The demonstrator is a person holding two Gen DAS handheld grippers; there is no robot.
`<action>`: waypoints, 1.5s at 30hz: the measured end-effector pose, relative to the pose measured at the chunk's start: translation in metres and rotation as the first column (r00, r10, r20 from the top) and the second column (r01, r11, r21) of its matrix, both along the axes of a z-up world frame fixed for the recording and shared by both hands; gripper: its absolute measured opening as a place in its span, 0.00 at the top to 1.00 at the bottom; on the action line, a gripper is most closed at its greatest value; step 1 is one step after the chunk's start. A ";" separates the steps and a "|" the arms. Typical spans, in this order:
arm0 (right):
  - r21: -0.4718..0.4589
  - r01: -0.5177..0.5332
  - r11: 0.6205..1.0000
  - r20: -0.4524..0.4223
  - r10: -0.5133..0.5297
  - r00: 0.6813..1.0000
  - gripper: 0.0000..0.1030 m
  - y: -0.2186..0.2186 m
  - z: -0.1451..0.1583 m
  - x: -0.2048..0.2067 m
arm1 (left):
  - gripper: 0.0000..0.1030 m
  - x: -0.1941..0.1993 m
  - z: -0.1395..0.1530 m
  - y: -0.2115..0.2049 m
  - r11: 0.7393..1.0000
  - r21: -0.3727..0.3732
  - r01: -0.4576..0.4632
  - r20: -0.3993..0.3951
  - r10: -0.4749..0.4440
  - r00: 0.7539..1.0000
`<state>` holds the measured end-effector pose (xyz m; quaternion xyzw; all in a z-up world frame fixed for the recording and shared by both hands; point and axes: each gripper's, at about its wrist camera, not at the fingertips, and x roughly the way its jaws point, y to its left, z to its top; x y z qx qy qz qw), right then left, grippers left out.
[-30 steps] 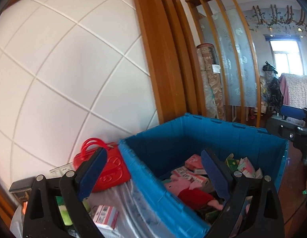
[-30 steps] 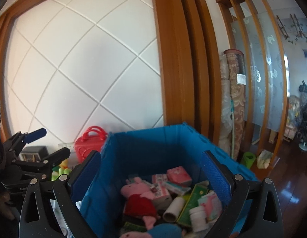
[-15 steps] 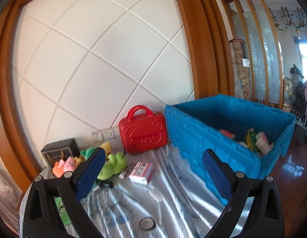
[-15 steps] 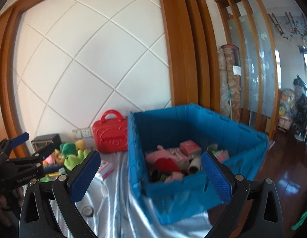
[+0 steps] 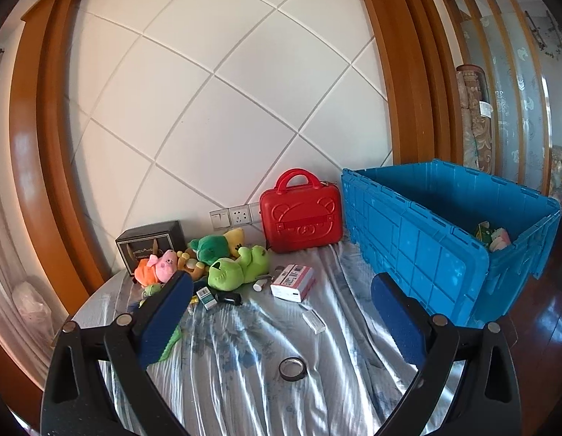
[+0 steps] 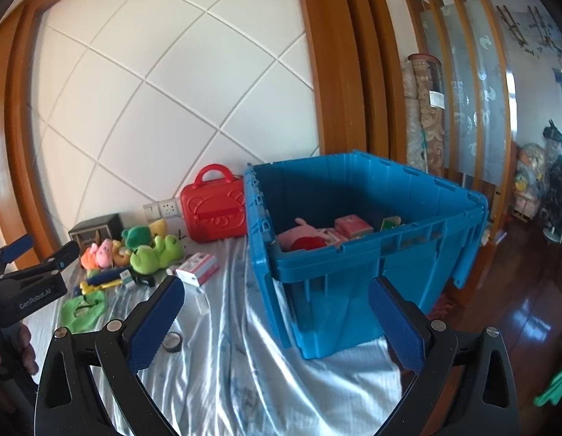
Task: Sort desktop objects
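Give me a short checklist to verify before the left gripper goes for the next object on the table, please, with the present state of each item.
1. Left gripper open and empty: ok, jaws wide apart, nothing between them.
2. Right gripper open and empty: ok.
3. Objects still to sort: ok, green plush frog, pink-and-white box and tape roll lie on the cloth.
4. Blue crate open with room: ok, no lid on it, items only at its bottom.
5. Pink-and-white box free of neighbours: ok, lies apart.
6. Cloth flat: not ok, wrinkled under the objects.
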<state>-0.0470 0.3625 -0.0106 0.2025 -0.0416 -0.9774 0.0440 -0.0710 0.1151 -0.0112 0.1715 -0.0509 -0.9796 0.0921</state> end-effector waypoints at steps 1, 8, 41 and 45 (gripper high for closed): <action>0.006 -0.005 1.000 0.001 0.005 1.000 0.00 0.000 0.000 0.001 | 0.03 0.003 0.002 0.006 1.000 0.001 0.005 -0.011 -0.004 1.000; 0.034 -0.028 0.999 0.001 0.028 1.000 0.00 0.007 0.001 0.010 | 0.03 0.014 0.008 0.031 0.999 0.005 0.051 -0.049 -0.051 0.997; 0.044 -0.097 0.994 0.060 0.094 0.994 0.00 -0.020 -0.012 0.002 | 0.02 0.034 -0.002 -0.003 1.000 0.009 -0.012 -0.014 0.012 1.000; 0.042 -0.108 0.993 0.063 0.106 0.992 0.00 -0.024 -0.013 0.002 | 0.02 0.033 -0.002 -0.004 1.000 0.013 -0.005 -0.004 0.005 1.000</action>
